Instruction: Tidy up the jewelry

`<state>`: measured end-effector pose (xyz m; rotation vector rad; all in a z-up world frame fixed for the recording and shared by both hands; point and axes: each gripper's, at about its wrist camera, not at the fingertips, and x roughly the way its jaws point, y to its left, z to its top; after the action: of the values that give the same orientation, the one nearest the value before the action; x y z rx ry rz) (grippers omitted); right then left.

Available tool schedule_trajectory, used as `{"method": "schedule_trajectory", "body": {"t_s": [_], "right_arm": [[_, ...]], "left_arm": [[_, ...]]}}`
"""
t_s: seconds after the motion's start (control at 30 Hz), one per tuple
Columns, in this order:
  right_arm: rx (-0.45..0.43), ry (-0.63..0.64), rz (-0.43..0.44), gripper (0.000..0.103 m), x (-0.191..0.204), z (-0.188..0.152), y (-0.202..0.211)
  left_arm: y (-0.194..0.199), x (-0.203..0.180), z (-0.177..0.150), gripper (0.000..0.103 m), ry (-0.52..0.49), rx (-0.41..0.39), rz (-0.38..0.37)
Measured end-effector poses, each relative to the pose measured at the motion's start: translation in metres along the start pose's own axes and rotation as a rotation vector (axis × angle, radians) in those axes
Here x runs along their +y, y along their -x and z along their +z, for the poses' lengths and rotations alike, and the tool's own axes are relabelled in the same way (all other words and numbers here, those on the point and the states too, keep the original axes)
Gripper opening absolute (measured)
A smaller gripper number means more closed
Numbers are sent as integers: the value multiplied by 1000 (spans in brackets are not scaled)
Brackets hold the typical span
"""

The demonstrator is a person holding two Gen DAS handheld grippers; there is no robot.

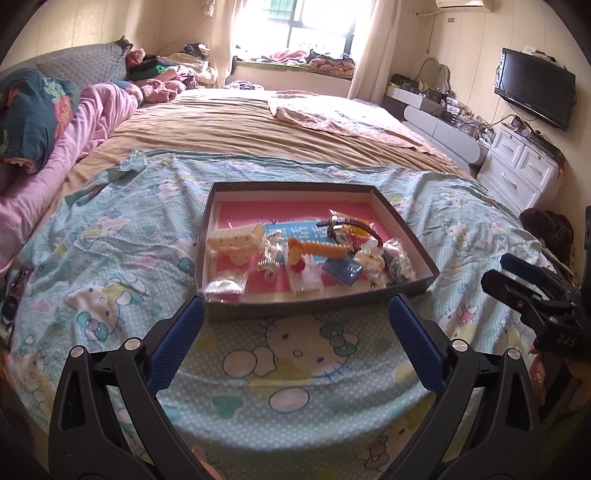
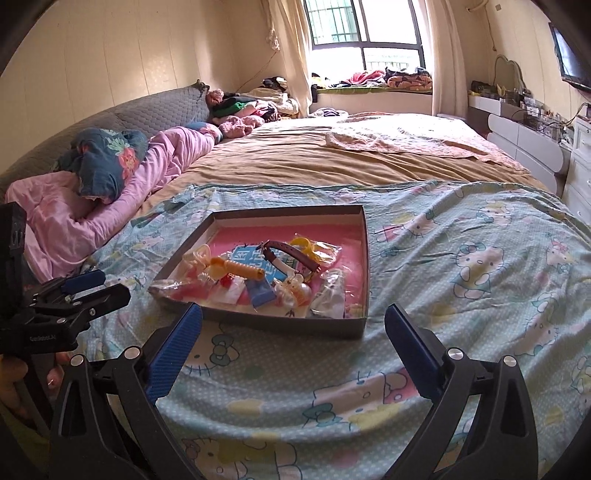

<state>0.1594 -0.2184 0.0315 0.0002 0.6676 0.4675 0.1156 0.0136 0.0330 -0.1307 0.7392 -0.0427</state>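
Two black two-finger grippers with blue ribbed pads hang over the bed, both spread wide with nothing between the fingers. The left gripper (image 1: 295, 306) frames the near wall of one shallow dark cardboard box with a pink floor (image 1: 402, 218); the right gripper (image 2: 293, 317) sits just short of the same box's near corner, neither touching it. Inside lies the jewelry in a loose heap: one orange ribbed bangle (image 1: 321, 249), one brown strap (image 1: 354, 225), one cream hair clip (image 1: 236, 240), and several clear plastic packets (image 1: 223, 288) whose number I cannot tell. Only the left view shows a wall-mounted black television (image 1: 535, 86) whole above a white drawer chest (image 1: 517, 166); only the right view shows the barred window (image 2: 364, 24) clearly. Mint cartoon-cat bedsheet (image 2: 461, 295) lies bare all around the box, widest on its right.
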Motion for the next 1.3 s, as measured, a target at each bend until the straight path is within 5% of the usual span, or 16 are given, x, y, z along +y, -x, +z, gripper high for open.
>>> {"method": "schedule_trajectory", "body": {"t_s": [0.5,1.3], "right_arm": [[29,5,-30,98,5,-40,8],[64,1,-9,98,14,-47,1]], "left_arm": [[10,2,-39,93,1,21,14],[7,-5,-44,93,-3,28,15]]}}
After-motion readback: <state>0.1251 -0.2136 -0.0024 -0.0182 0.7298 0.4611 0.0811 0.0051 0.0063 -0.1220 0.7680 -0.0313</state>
